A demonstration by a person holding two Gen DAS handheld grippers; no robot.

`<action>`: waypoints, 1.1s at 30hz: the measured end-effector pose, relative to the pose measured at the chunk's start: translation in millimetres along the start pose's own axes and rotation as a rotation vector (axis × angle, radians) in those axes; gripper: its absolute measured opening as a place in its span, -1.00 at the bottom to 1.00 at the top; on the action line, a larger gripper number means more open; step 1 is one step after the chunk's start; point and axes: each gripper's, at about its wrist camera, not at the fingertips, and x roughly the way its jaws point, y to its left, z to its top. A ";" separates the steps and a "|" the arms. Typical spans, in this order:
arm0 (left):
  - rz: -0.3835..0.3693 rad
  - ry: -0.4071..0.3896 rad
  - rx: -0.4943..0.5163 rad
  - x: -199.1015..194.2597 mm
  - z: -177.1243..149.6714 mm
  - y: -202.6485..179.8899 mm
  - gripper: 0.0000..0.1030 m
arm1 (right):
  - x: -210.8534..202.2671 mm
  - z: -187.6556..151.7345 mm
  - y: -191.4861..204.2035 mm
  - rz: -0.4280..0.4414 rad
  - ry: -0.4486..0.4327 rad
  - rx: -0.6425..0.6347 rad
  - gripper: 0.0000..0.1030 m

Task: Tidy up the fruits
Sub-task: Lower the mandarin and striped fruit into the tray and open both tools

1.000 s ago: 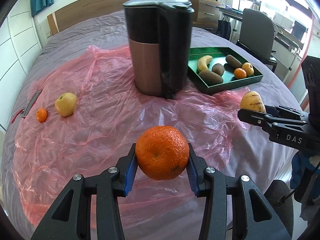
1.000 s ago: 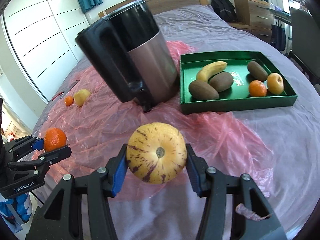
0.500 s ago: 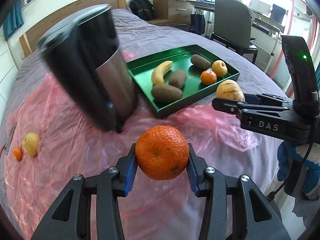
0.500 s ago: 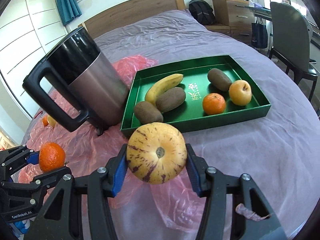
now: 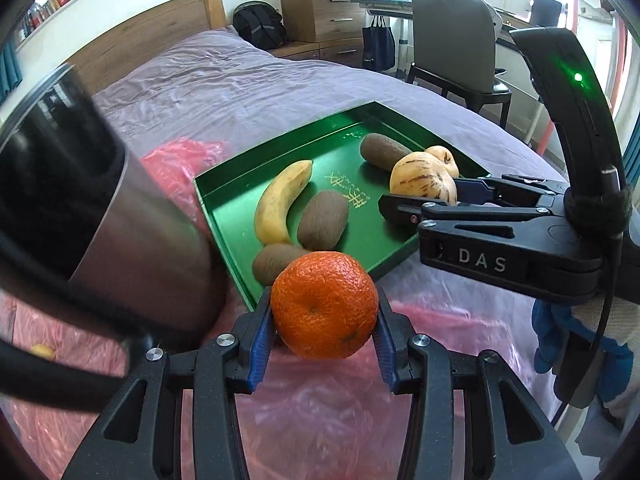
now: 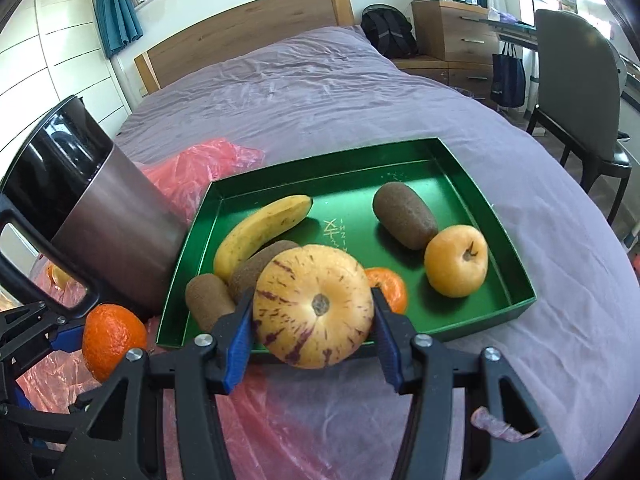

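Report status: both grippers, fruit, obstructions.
Left gripper shut on orange. Right gripper shut on striped melon, near green tray. Kettle beside tray's left.

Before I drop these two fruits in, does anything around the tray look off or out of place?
Yes: a large kettle stands on the pink plastic sheet, right against the green tray's left side, odd among fruit and close to the left gripper holding the orange. Nothing looks spilled or damaged.
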 end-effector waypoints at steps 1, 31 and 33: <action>0.001 -0.001 0.001 5.0 3.7 -0.3 -0.24 | 3.8 2.0 -2.3 0.000 0.001 -0.001 -0.24; 0.178 0.006 0.053 118.3 80.7 1.8 -0.22 | 69.7 50.1 -51.4 -0.097 -0.014 -0.035 -0.22; 0.185 0.021 0.057 123.6 79.7 2.4 -0.20 | 73.2 50.4 -48.8 -0.118 -0.014 -0.067 -0.22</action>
